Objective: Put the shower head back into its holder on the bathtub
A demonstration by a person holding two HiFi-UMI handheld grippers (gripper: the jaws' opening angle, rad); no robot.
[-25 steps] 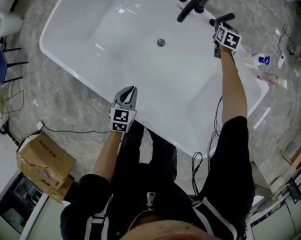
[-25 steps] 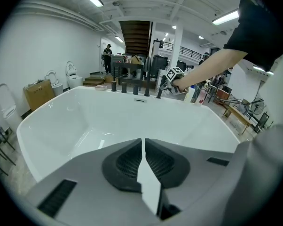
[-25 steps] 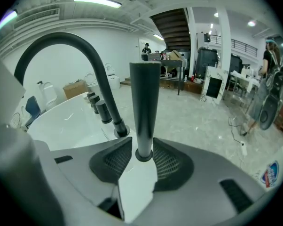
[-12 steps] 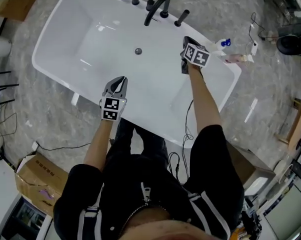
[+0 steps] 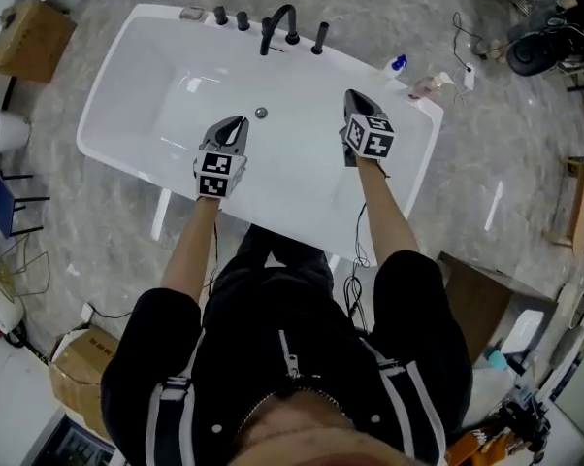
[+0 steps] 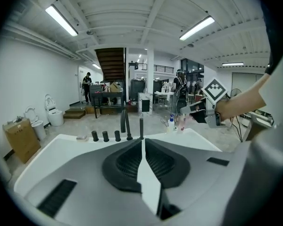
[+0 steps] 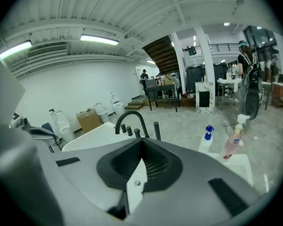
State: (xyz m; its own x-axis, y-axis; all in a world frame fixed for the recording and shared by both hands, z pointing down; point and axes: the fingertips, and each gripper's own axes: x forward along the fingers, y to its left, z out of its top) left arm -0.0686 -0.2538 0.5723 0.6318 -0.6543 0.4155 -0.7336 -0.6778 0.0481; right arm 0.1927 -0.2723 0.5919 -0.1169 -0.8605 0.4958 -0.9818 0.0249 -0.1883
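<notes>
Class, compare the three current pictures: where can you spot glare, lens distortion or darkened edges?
Head view: even light, with pale glare streaks on the glossy white bathtub. Left gripper view: strong fisheye bend, black corners, and a long ceiling tube light that is washed out. Right gripper view: the same fisheye bend and dark rim, and a bright ceiling strip lamp that is overexposed.

- I was working in a big open workshop hall, not a home bathroom: strip lights (image 6: 61, 20) ran across the ribbed ceiling, top of the left gripper view.
- A staircase (image 6: 111, 64) rose at centre back.
- The bathtub (image 5: 146, 85) stood free on a stone-look floor (image 5: 98, 212), with a cardboard box (image 5: 30, 39) at upper left and cables (image 5: 11, 270) at the left edge of the head view.
</notes>
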